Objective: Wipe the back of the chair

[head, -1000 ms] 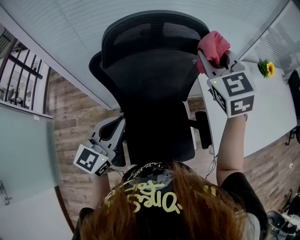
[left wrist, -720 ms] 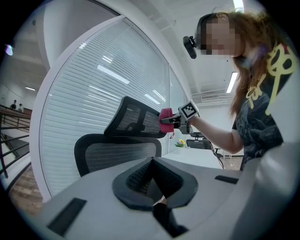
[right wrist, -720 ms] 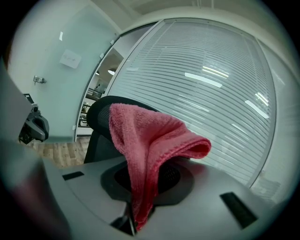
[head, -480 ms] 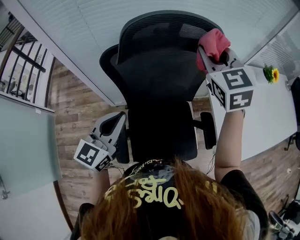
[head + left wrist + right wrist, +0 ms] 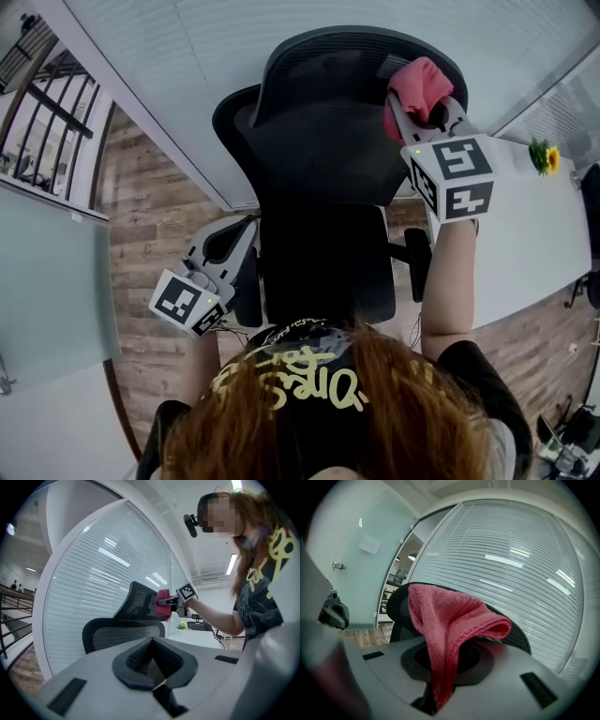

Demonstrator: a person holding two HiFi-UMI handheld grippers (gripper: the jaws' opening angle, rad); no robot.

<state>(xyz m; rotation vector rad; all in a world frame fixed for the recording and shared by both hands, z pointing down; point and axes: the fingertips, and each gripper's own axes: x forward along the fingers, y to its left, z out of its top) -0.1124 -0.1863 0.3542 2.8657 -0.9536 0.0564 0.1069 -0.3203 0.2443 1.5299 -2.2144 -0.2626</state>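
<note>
A black mesh office chair [image 5: 323,131] stands before me, its headrest [image 5: 347,52] at the top. A pink cloth [image 5: 419,82] is pressed against the upper right of the chair back, just under the headrest, and my right gripper [image 5: 424,111] is shut on it. The right gripper view shows the cloth [image 5: 445,620] draped out of the jaws, with the chair [image 5: 396,606] behind it. Down by the chair's left armrest my left gripper [image 5: 223,248] hangs shut and holds nothing. The left gripper view looks up at the chair back [image 5: 122,634] and the cloth [image 5: 162,603].
A glass wall with white blinds [image 5: 187,56] runs right behind the chair. A white table [image 5: 534,225] with a small sunflower [image 5: 544,157] stands at the right. Wooden floor [image 5: 159,234] and a railing [image 5: 47,103] lie to the left. The chair's right armrest [image 5: 417,262] sticks out below my right arm.
The right gripper has slid the cloth leftwards from the chair's right edge onto the mesh. The left gripper has stayed by the armrest.
</note>
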